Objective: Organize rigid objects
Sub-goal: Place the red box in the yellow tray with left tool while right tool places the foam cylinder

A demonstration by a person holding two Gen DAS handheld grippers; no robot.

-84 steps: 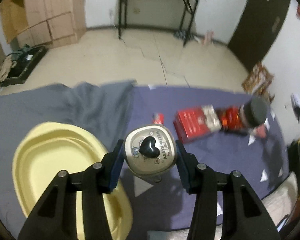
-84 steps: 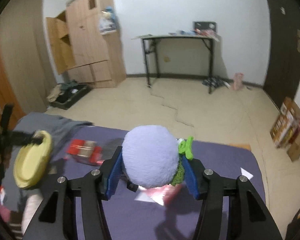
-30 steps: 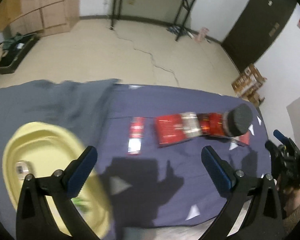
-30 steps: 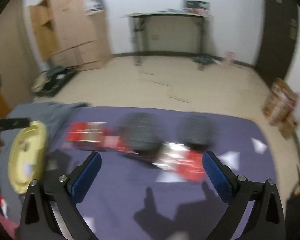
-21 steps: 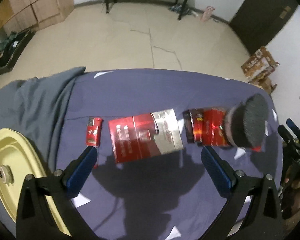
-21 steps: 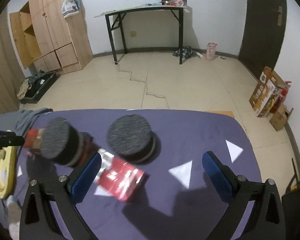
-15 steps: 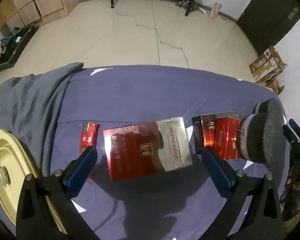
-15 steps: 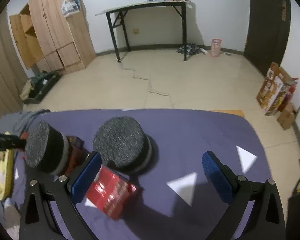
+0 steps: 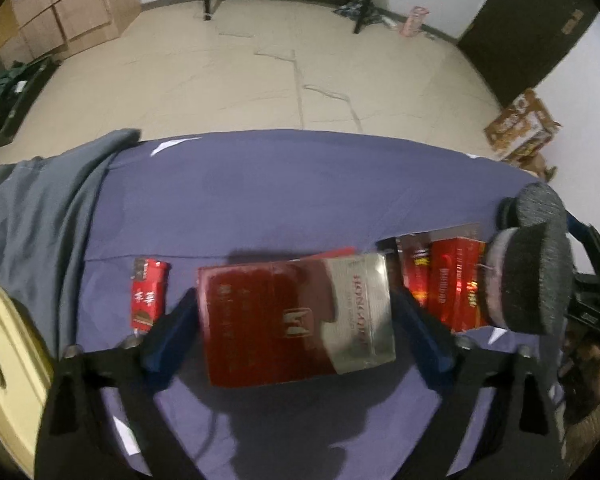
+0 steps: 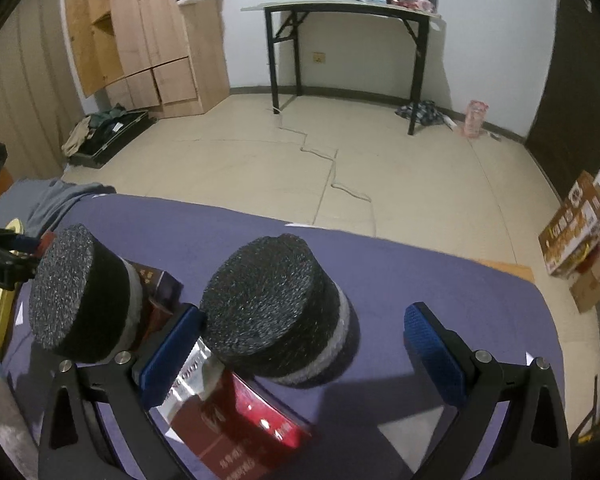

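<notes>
Left gripper closing, blue fingers on both sides of a big flat red and silver box; touching or not, cannot tell. Box lying on the purple cloth-covered bench. Just left of it, a small red pack. To its right, two more red boxes, then a round black and grey foam cylinder. Far left, the rim of a pale yellow plastic tub, beside a crumpled grey cloth.

Right gripper spread wide, blue fingers around a second round black foam cylinder, right pad clearly apart from it.
</notes>
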